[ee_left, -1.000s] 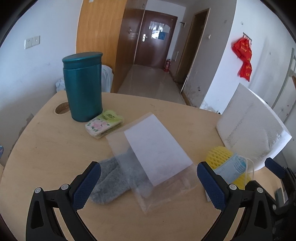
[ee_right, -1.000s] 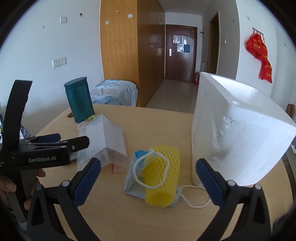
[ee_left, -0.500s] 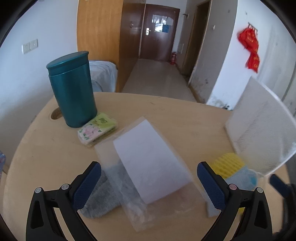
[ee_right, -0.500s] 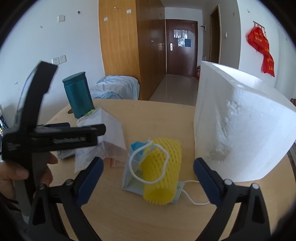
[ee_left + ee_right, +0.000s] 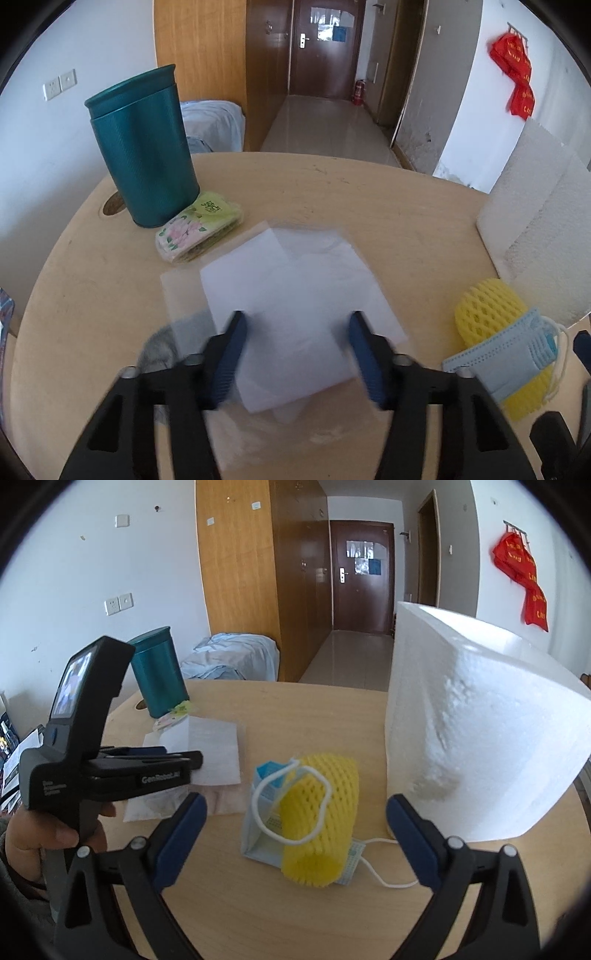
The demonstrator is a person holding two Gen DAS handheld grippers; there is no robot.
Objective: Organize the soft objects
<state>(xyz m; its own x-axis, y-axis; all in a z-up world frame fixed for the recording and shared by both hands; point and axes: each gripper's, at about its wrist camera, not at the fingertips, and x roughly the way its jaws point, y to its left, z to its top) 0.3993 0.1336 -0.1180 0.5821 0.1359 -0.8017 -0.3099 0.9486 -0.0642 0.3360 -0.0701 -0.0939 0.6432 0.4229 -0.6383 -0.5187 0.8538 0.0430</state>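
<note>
Jaws of left gripper (image 5: 295, 354) half-parted, straddling clear plastic bag (image 5: 295, 295) over grey sock (image 5: 162, 343); right gripper (image 5: 295, 834) jaws wide, holding nothing, before yellow foam net (image 5: 317, 823).

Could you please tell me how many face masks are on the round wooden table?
1: a light blue pleated face mask with white ear loops, draped on the yellow foam net sleeve beside the white foam block. Others could be hidden beneath it.

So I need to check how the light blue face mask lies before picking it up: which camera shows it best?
The right wrist view: the light blue pleated face mask sits centre frame, under the yellow foam net sleeve, one ear loop draped over the sleeve. The left wrist view shows it only at the right edge.
</note>
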